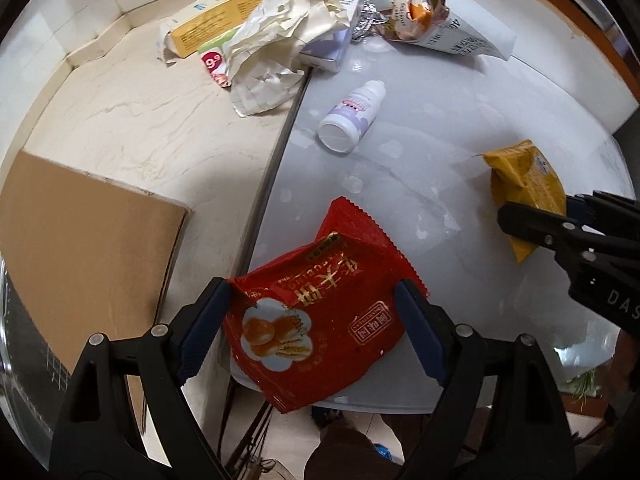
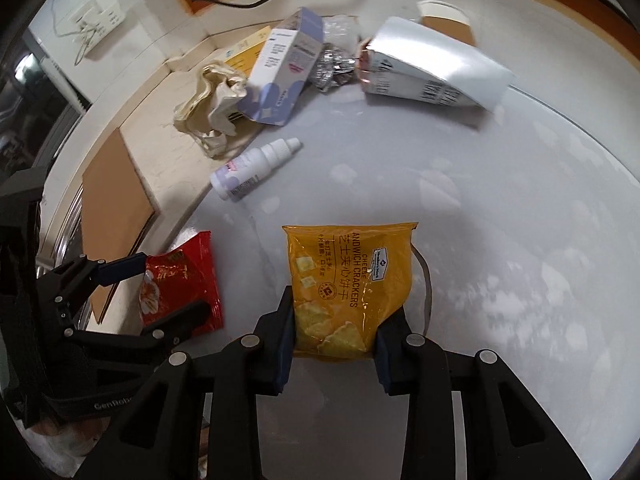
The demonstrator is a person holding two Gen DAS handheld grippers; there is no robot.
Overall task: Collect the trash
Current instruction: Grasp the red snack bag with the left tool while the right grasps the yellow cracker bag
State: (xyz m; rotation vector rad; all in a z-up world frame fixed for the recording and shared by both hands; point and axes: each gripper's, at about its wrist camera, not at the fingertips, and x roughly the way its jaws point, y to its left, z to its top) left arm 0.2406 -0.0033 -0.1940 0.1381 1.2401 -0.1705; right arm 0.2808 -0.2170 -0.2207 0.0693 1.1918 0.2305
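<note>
— Left wrist view first: nearest to us, our left gripper [image 1: 316,320] has its blue pads pressed against both side edges of the red snack packet [image 1: 320,312], so we read it as clamped. The packet's near end hangs past the edge of the white table [image 1: 440,140], and below it we glimpse only floor and something brown we cannot identify.

— In the right wrist view, our right gripper [image 2: 334,340] is closed on the near end of the yellow cracker packet [image 2: 350,280], which lies flat on the table. Its near corners sit behind the pads. A thin grey loop shows beside its right edge; we cannot tell what it is.

— From the left camera that yellow packet is half covered by the right gripper's fingers at the right edge.

— Farther out, left of the seam, a brown cardboard sheet [image 1: 88,240] lies on the beige counter [image 1: 140,120], cut off by the frame.

— Mid-table, a small white dropper bottle [image 1: 352,114] lies on its side.

— Farthest, the pile: crumpled cream paper [image 1: 288,20], a yellow box [image 1: 216,16] partly under it, a white and lilac carton [image 2: 276,68], crushed foil [image 2: 330,66], and a grey-white bag [image 2: 436,68], motion-blurred. What is inside the bag we cannot make out.
</note>
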